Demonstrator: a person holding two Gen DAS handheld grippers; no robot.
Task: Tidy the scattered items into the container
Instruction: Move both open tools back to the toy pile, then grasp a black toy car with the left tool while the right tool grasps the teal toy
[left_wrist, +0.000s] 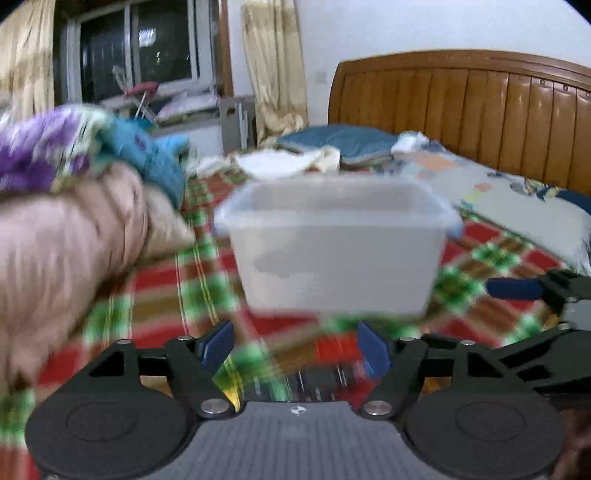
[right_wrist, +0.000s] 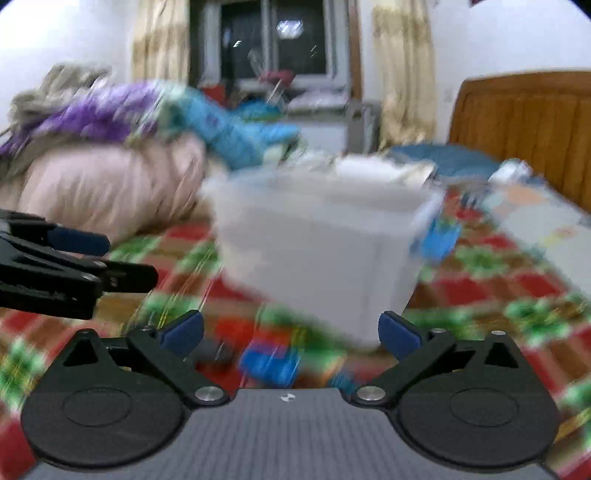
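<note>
Although both views are smeared by motion blur, the main items can be made out. Left gripper (left_wrist: 295, 345): its blue-padded fingers stand wide apart with nothing between them. Right gripper (right_wrist: 290, 332): its fingers likewise stand wide apart and hold nothing. A translucent plastic container (left_wrist: 334, 251), lidless, sits upright on the red-and-green plaid bedcover (left_wrist: 159, 291) at about 12 o'clock from the left gripper, just beyond the fingertips; from the right wrist the same container lies at 12 to 1 o'clock, its near corner close to the right-hand pad. A blue clip shows on the container's side at 3 o'clock. Small blue and red objects (right_wrist: 271, 360) lie on the bedcover between the right gripper's fingers, too blurred to identify. Piled bedding (left_wrist: 62, 221), pink below and purple and blue above, occupies 9 to 10 o'clock. A wooden headboard (left_wrist: 480, 110) stands at 1 to 2 o'clock, a window (left_wrist: 140, 48) at 11 o'clock.
</note>
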